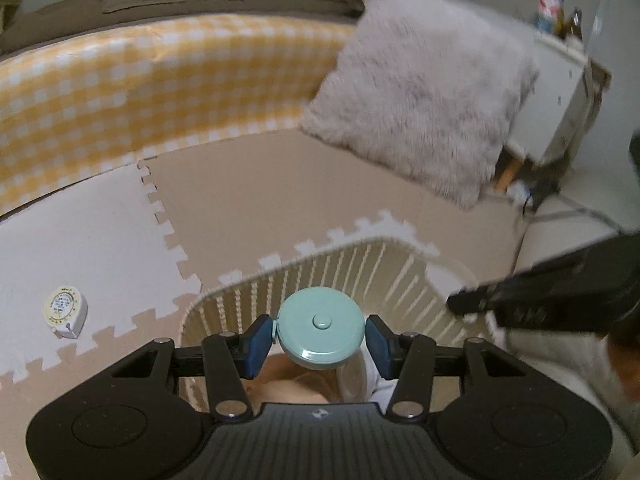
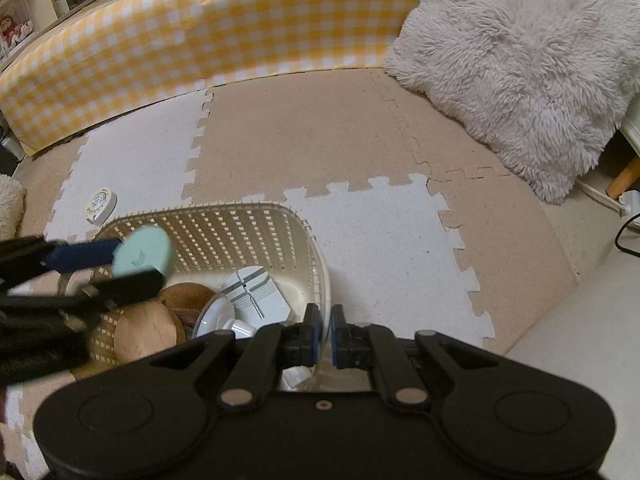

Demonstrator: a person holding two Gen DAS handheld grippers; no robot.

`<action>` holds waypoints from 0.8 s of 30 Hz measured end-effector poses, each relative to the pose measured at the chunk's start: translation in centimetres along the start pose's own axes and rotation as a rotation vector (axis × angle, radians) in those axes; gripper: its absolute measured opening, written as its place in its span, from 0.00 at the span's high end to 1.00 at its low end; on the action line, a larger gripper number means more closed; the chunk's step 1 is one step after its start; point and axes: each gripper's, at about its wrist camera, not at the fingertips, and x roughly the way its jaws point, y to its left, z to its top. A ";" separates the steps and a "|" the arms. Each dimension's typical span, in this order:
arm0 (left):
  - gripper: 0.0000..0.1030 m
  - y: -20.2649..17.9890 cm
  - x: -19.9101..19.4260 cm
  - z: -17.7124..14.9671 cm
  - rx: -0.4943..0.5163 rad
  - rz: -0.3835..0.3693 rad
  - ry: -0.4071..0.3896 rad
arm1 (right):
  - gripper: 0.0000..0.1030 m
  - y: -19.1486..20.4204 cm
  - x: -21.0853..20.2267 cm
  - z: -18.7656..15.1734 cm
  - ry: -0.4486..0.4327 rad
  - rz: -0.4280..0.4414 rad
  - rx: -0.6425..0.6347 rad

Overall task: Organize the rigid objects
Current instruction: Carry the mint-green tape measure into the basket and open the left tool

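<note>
My left gripper (image 1: 320, 334) is shut on a round mint-green tape measure (image 1: 320, 326) and holds it above the cream slotted basket (image 1: 320, 268). The right wrist view shows the same tape measure (image 2: 144, 250) over the basket (image 2: 240, 224), which holds wooden discs (image 2: 144, 330) and white items (image 2: 256, 292). My right gripper (image 2: 326, 336) has its jaws nearly together around the basket's near rim. A white and yellow tape measure (image 1: 64, 310) lies on the foam mat to the left, and shows in the right wrist view (image 2: 100, 204) too.
Beige and white puzzle foam mats (image 2: 360, 128) cover the floor. A yellow checked barrier (image 2: 200, 28) runs along the back. A shaggy grey cushion (image 2: 520, 60) leans at the right. A cable and socket (image 2: 628, 208) lie at the far right.
</note>
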 end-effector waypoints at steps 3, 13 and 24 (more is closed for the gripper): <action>0.50 -0.3 1.0 -0.6 0.029 0.020 0.024 | 0.94 0.0 0.1 0.0 0.000 -0.001 -0.002; 0.50 -0.6 1.6 -1.1 0.094 0.078 0.003 | 0.94 0.0 0.1 0.0 0.000 0.000 -0.001; 0.45 -0.8 1.5 -1.0 0.080 0.046 0.017 | 0.94 0.0 0.1 0.0 0.001 -0.001 -0.001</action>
